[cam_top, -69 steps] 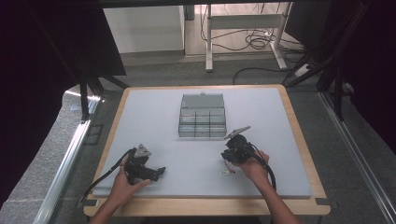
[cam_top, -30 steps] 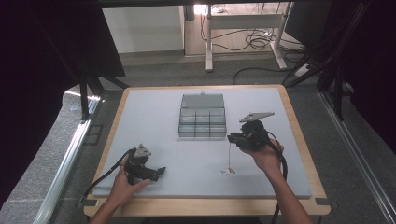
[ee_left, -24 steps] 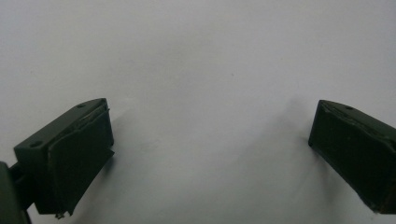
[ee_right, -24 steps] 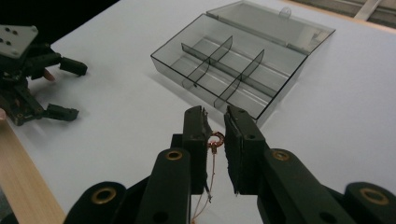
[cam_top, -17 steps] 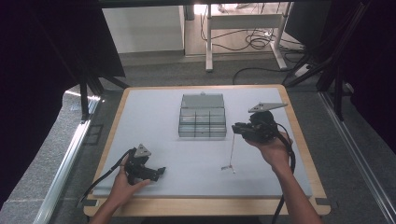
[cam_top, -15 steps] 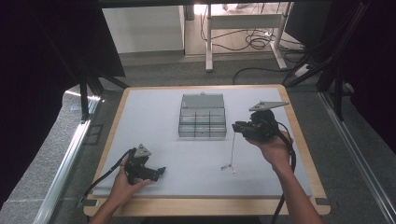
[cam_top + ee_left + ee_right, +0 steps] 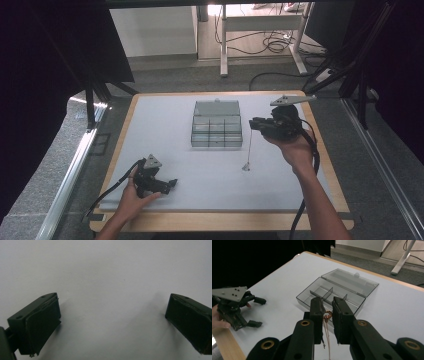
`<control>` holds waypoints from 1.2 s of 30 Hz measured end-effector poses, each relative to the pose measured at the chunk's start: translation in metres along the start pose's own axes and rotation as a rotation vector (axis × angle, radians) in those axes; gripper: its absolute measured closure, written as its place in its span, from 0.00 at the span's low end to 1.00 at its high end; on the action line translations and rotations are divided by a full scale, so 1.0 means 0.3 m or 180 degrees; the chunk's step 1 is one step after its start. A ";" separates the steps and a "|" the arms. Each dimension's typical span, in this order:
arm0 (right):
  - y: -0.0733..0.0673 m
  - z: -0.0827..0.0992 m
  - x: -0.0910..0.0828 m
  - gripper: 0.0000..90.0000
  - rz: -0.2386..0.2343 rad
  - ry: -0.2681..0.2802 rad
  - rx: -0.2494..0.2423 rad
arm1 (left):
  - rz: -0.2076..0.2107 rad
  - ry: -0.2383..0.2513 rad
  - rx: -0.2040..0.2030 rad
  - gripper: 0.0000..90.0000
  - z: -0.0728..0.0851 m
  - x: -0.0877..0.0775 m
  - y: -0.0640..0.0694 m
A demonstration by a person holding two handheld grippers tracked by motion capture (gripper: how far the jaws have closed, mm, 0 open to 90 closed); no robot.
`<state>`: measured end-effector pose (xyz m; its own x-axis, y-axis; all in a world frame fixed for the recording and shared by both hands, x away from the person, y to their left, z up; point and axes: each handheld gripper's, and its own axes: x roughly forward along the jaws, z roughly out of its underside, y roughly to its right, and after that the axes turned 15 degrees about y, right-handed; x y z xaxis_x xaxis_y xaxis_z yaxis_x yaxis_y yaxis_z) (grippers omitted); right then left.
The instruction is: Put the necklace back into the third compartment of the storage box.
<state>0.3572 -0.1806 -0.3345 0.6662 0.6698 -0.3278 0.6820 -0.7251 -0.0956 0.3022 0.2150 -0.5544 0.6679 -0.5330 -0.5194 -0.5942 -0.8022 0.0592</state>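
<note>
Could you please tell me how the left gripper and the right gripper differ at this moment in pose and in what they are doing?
The left gripper sits low at the mat's near left, while the right gripper is held up beside the clear compartment box. The left gripper's jaws stand wide apart with nothing between them; the right gripper's jaws are closed on a thin chain that hangs to the mat. Both are black and each is held in a hand.

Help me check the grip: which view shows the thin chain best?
The right gripper view: the chain shows close up, its coppery ring pinched in the right gripper. The high view shows it as a faint dangling thread.
</note>
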 end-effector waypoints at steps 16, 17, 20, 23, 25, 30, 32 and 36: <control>0.009 -0.089 0.017 0.86 0.0003 0.0153 0.0060 | -0.0001 0.0001 0.0003 0.00 0.000 0.000 0.000; 0.011 -0.104 0.019 0.86 0.0003 0.0186 0.0077 | -0.0002 0.0002 -0.0010 0.00 0.000 0.000 0.001; 0.013 -0.124 0.023 0.86 0.0013 0.0224 0.0104 | 0.0003 -0.0009 0.0001 0.00 0.000 -0.001 0.000; 0.017 -0.146 0.030 0.86 0.0014 0.0268 0.0131 | 0.0003 -0.0009 0.0002 0.00 0.000 -0.001 0.000; 0.020 -0.160 0.037 0.86 0.0016 0.0295 0.0147 | 0.0003 -0.0010 0.0002 0.00 0.000 -0.001 0.000; 0.035 -0.188 0.071 0.86 0.0035 0.0332 0.0165 | 0.0003 -0.0009 0.0001 0.00 0.000 -0.001 0.000; 0.043 -0.198 0.087 0.86 0.0054 0.0334 0.0175 | 0.0003 -0.0009 0.0001 0.00 0.000 -0.001 0.000; 0.060 -0.215 0.122 0.86 0.0070 0.0340 0.0203 | 0.0003 -0.0008 0.0000 0.00 0.000 0.000 0.000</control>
<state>0.4133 -0.1588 -0.2875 0.7116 0.6643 -0.2289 0.6484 -0.7463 -0.1501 0.3021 0.2150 -0.5543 0.6663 -0.5331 -0.5215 -0.5947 -0.8017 0.0597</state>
